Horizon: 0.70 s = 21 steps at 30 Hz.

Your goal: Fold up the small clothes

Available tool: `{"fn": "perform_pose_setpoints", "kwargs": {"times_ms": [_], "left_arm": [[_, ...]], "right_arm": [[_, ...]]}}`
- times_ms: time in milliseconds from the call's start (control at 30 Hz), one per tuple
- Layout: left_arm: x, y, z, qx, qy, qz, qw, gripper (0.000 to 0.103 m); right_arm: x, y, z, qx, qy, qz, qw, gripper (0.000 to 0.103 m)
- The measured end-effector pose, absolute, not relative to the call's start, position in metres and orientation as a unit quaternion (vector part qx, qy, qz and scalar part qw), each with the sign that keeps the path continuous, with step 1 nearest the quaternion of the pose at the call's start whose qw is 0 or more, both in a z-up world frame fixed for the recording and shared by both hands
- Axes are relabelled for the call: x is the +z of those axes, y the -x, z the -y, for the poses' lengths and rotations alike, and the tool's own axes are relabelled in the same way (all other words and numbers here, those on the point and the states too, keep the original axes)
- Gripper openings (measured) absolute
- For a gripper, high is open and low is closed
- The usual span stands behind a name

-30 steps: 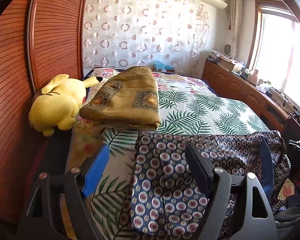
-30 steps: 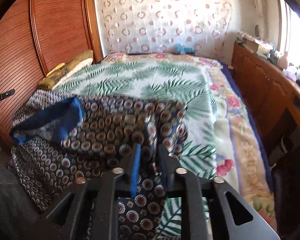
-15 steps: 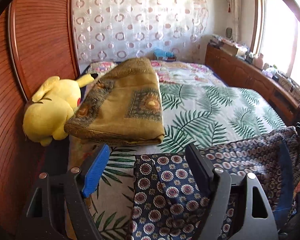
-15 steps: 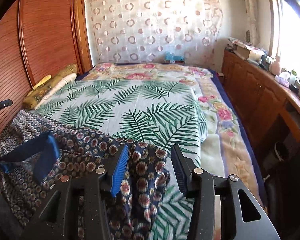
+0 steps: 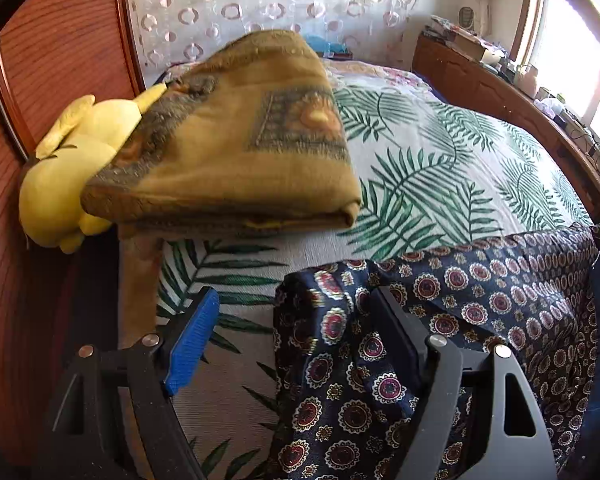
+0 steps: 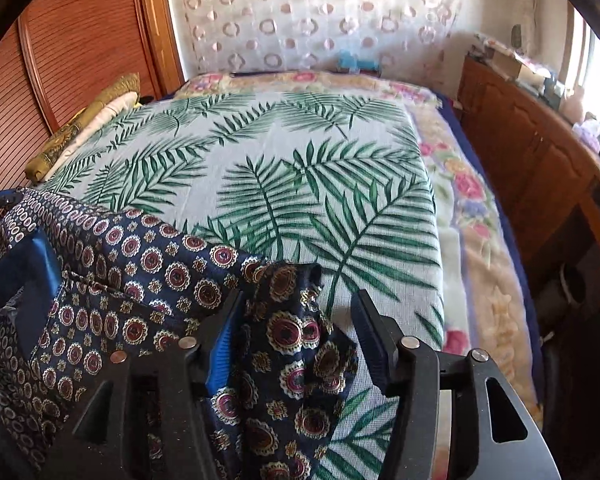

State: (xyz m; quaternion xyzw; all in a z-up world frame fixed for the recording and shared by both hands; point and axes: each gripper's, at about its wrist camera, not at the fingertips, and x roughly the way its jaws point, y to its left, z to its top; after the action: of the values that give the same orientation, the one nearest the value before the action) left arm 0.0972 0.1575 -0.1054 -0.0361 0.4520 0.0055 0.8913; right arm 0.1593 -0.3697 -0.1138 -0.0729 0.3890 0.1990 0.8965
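Note:
A navy garment with round medallion print [image 5: 500, 304] lies along the near edge of the bed, its plain blue inner band [image 6: 24, 280] showing at one end. My left gripper [image 5: 296, 320] stands open over one corner of it; the cloth bunches against the right finger [image 5: 392, 340] and the blue left pad [image 5: 192, 344] is clear of it. My right gripper [image 6: 296, 320] is opening. The other corner of the garment [image 6: 300, 340] slumps loosely between its jaws, leaning on the blue left pad [image 6: 220, 352] and apart from the right finger [image 6: 372, 340].
The bed wears a palm-leaf sheet [image 6: 300, 160] over a floral blanket [image 6: 472, 220]. A folded ochre blanket [image 5: 236, 140] and a yellow plush toy [image 5: 68, 168] sit at the left by the wooden wardrobe [image 5: 40, 60]. A wooden dresser [image 6: 540, 152] runs along the right.
Both grippers moved forward and down over the bed, the garment coming to rest near its front edge. The right jaws went from shut on the cloth to wide apart. The left jaws kept their width.

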Motion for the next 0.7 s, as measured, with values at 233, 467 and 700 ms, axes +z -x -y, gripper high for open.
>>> {"fn": "perform_pose_setpoints", "kwargs": {"times_ms": [233,467,700], "left_arm": [[-0.108,-0.099,-0.156,0.007,0.040,-0.452,0.891,0.079],[-0.107,-0.097,-0.155,-0.017,0.037,-0.442,0.896,0.067],[-0.102,-0.092,-0.137,-0.062,0.026,-0.454,0.888,0.012]], "right_arm": [[-0.117,-0.162,0.361,0.206,0.085,-0.379,0.898,0.058],[-0.118,-0.150,0.359,0.232,0.084,-0.377,0.893,0.038],[-0.118,-0.140,0.353,0.273,0.086,-0.379,0.880,0.008]]}}
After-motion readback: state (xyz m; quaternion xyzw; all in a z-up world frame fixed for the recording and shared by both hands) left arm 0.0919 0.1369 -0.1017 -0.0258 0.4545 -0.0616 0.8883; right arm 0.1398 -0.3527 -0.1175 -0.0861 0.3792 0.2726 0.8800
